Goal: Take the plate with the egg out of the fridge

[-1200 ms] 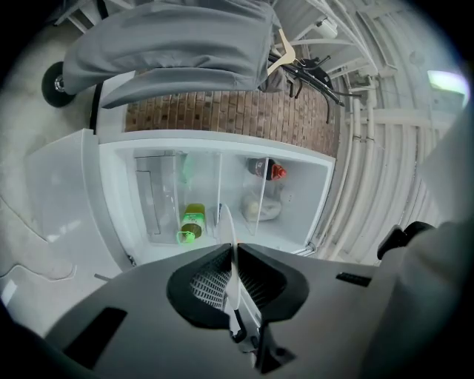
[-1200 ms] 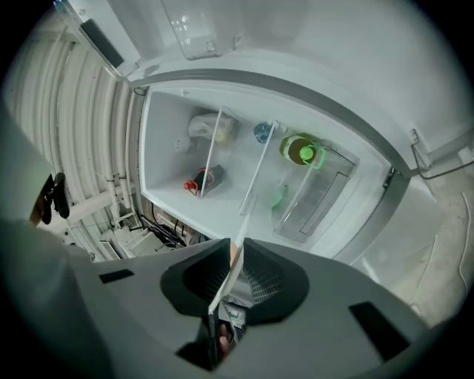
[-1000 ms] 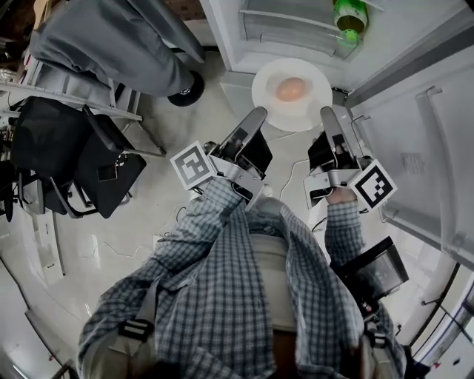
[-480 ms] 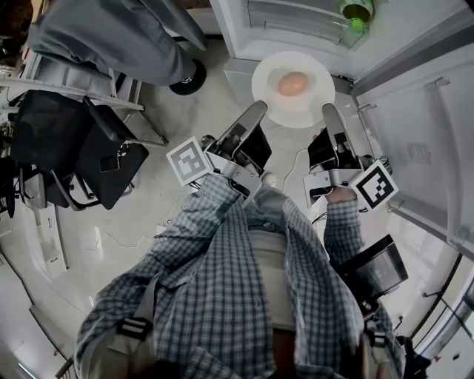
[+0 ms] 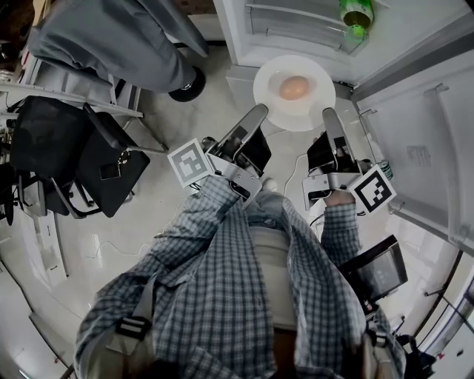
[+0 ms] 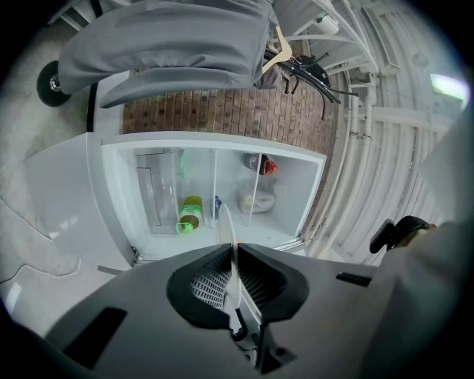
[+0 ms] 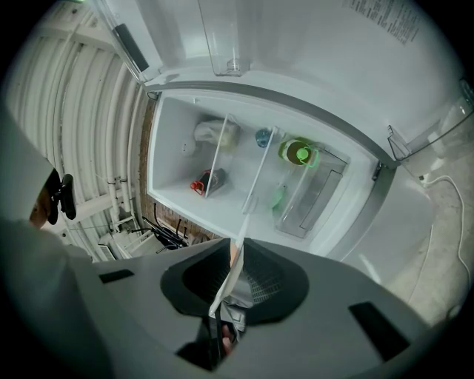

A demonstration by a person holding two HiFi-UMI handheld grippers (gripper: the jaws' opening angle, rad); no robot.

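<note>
Nearest, the left gripper (image 5: 258, 112) and right gripper (image 5: 329, 115) are each clamped on the rim of the plate (image 5: 311, 109), at about 8 and 4 o'clock. Each gripper view shows the thin white edge pinched between closed jaws. The egg (image 5: 294, 87) sits mid-plate. The plate appears clear of the open fridge (image 5: 296, 33) at 12 o'clock, where a green bottle (image 5: 355, 13) remains, so the removal looks nearly done, with only carrying away left.
</note>
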